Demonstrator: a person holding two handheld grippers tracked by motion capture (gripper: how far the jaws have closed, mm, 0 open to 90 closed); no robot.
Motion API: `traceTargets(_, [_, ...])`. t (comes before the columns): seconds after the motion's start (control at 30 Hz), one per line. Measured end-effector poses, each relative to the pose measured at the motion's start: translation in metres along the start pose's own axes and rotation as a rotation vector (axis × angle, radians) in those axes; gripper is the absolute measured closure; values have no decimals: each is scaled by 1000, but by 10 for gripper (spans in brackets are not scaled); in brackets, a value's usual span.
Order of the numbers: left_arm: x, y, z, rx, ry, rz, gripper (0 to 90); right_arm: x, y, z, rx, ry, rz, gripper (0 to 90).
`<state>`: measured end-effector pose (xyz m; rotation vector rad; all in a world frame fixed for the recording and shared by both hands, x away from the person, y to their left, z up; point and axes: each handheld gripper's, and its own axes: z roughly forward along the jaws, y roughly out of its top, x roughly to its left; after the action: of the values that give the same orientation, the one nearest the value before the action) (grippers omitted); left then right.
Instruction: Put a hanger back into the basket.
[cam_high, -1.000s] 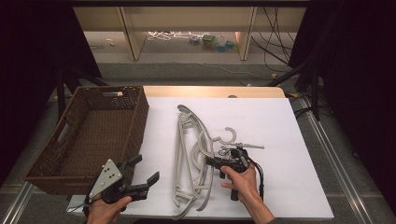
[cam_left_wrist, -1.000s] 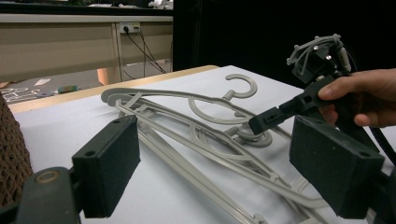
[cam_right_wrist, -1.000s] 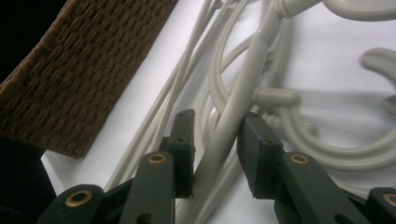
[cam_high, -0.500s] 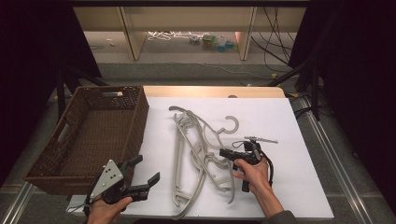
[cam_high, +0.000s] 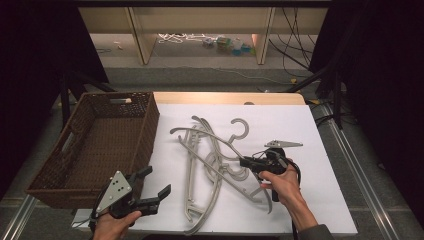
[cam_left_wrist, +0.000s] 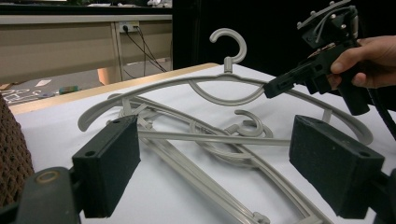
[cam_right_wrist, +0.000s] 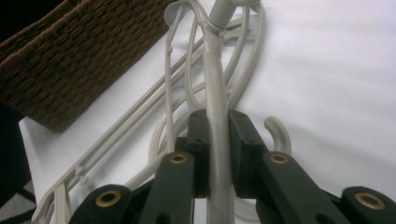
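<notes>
The right gripper (cam_high: 246, 162) is clamped on the arm of a grey hanger (cam_high: 210, 136) — in the right gripper view its jaws press on either side of the arm of the hanger (cam_right_wrist: 215, 93), which runs up between them toward the neck of its hook. From the left gripper view, that hanger (cam_left_wrist: 154, 91) is raised off the white sheet (cam_left_wrist: 56, 126), its hook (cam_left_wrist: 229, 42) upright and its far end low near the sheet, while the right gripper (cam_left_wrist: 275, 86) bites it just right of the hook's base. A hand (cam_left_wrist: 369, 58) is wrapped round the gripper's handle.

Beneath it lies a tangle of other hangers (cam_high: 205, 200) on the sheet (cam_high: 320, 200), which covers the worktop (cam_high: 225, 97); they cross one another near the middle of the sheet, with one loose hook (cam_left_wrist: 250, 122) lying flat among them.

The left gripper (cam_high: 152, 192) hovers at the near left corner of the sheet, jaws spread wide with nothing between them, pointing toward the pile. In its own view the two black pads (cam_left_wrist: 109, 165) frame the hangers from a little way off.

A brown wicker basket (cam_high: 145, 125) sits to the left of the sheet, close beside the pile — its inside looks bare.
</notes>
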<state>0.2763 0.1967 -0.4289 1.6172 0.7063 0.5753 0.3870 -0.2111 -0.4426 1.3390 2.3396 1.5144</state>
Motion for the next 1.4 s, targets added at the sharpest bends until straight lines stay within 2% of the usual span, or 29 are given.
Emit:
traceTargets(0.07, [0,0,0,1,2,1,161,1,0,-1,1,10,-9,806])
traceTargets(0.2, [1,-1,1,4,2,4,162,6,1,-8,22,23,-58,806])
traceTargets(0.33, [0,-2,2,20,6,13,162,10,2,-17,19,36,-103,806])
traceTargets(0.37, [-1,-2,2,23,10,8,162,11,2,-18,17,41,-101,806])
traceTargets(0.47, [-1,-2,3,26,13,-3,162,16,2,-27,20,50,-145,806])
traceTargets(0.5, [0,-2,4,25,10,8,162,17,2,-29,20,54,-155,806])
traceTargets(0.57, [-1,-2,7,31,9,-5,162,21,0,-33,24,63,-176,806])
traceTargets(0.6, [-1,-1,8,42,4,4,163,25,-2,-35,14,83,-194,807])
traceTargets(0.63, [-2,-1,11,36,-1,-8,163,27,-3,-35,12,85,-205,807])
traceTargets(0.67, [-3,0,12,45,-3,-2,163,27,-3,-35,12,85,-205,807])
traceTargets(0.7, [-5,2,16,47,-17,-8,169,32,-4,-39,26,96,-230,806])
traceTargets(0.73, [-6,3,18,59,-17,-2,169,32,-4,-39,26,96,-230,806])
traceTargets(0.77, [-6,6,24,64,-32,21,169,34,-5,-40,28,91,-237,806])
traceTargets(0.83, [-10,10,33,103,-43,45,161,38,-6,-41,28,108,-252,806])
traceTargets(0.93, [-17,15,45,142,-42,107,161,43,-7,-43,37,107,-278,806])
traceTargets(1.0, [-18,19,49,150,-63,116,161,45,-8,-44,49,121,-291,807])
traceTargets(1.03, [-17,22,52,157,-86,117,159,47,-9,-43,38,127,-290,806])
traceTargets(1.07, [-16,24,54,165,-91,125,161,49,-9,-44,49,114,-304,806])
traceTargets(1.13, [-15,28,59,175,-91,137,159,51,-9,-43,43,132,-315,806])
traceTargets(1.17, [-14,30,61,177,-95,145,160,53,-9,-44,58,139,-316,806])
traceTargets(1.23, [-14,33,68,190,-105,157,162,56,-9,-43,61,134,-331,806])
traceTargets(1.4, [-8,40,80,283,-196,217,173,63,-10,-42,91,141,-360,806])
